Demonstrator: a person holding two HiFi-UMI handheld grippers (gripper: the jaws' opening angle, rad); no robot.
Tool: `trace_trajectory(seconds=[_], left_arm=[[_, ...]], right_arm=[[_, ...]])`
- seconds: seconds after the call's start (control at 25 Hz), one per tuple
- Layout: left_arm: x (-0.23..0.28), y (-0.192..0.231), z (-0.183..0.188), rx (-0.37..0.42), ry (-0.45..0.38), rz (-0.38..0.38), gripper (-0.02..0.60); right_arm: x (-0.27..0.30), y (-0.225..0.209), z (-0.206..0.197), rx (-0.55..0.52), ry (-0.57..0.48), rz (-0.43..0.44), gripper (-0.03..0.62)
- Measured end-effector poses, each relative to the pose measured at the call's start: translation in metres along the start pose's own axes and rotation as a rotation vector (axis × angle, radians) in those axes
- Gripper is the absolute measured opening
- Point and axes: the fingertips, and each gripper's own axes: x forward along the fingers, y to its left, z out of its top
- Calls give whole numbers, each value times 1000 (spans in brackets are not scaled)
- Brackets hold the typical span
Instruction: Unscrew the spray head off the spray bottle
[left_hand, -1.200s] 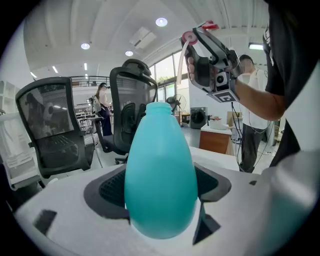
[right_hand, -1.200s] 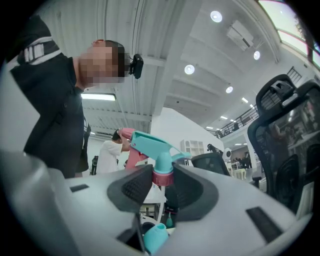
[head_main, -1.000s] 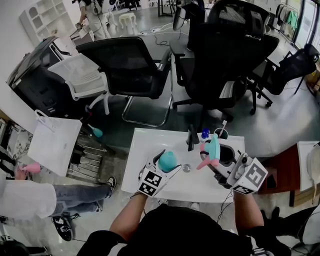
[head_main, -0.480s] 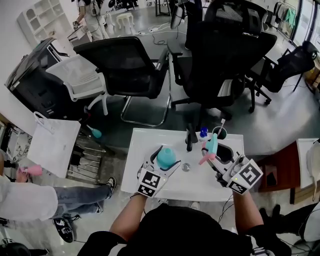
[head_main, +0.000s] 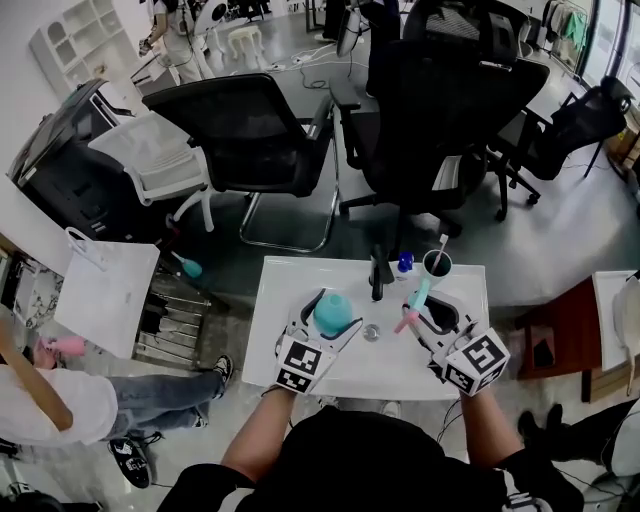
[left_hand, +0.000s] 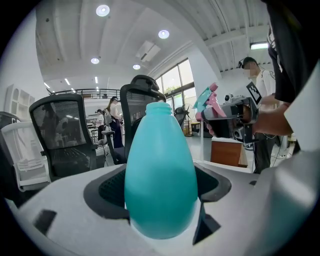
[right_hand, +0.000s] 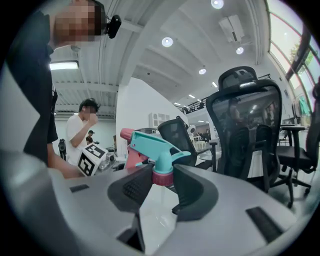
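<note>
A: What does the head view show?

B: A steep look down on a white table (head_main: 300, 285), with the person's two arms reaching over it. The left gripper (head_main: 335, 318) is clamped around a teal spray bottle (head_main: 331, 311). The right gripper (head_main: 428, 312) grips the spray head (head_main: 415, 300), teal with a pink trigger, held over the table to the right of the bottle and apart from it. A dark cup (head_main: 437, 264) stands near the table's far edge. Black office chairs (head_main: 250, 130) stand on the floor beyond.

A: And the left gripper view?

B: The spray bottle (left_hand: 160, 170) fills the centre, upright, with the left gripper (left_hand: 160, 210) pressing in on both of its sides. Its mouth (left_hand: 159, 106) is open, with nothing on it. Off to the right, clear of the bottle, the right gripper (left_hand: 212, 122) carries the spray head (left_hand: 206, 100).

A: And the right gripper view?

B: The right gripper (right_hand: 162, 187) has its jaws closed on the dark pink collar (right_hand: 162, 176) of the spray head (right_hand: 152, 149). The teal body rises above the jaws, its nozzle pointing left, with the pink trigger below it. At left, the left gripper's marker cube (right_hand: 90, 159) shows. A tall black chair (right_hand: 250, 125) stands at right.
</note>
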Motion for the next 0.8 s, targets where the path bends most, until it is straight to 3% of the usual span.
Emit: trace_trajectory(seconds=[0.8], left_arm=[[4, -12, -11, -32, 21, -1, 394]], right_arm=[[-25, -26, -83, 53, 148, -268, 135]])
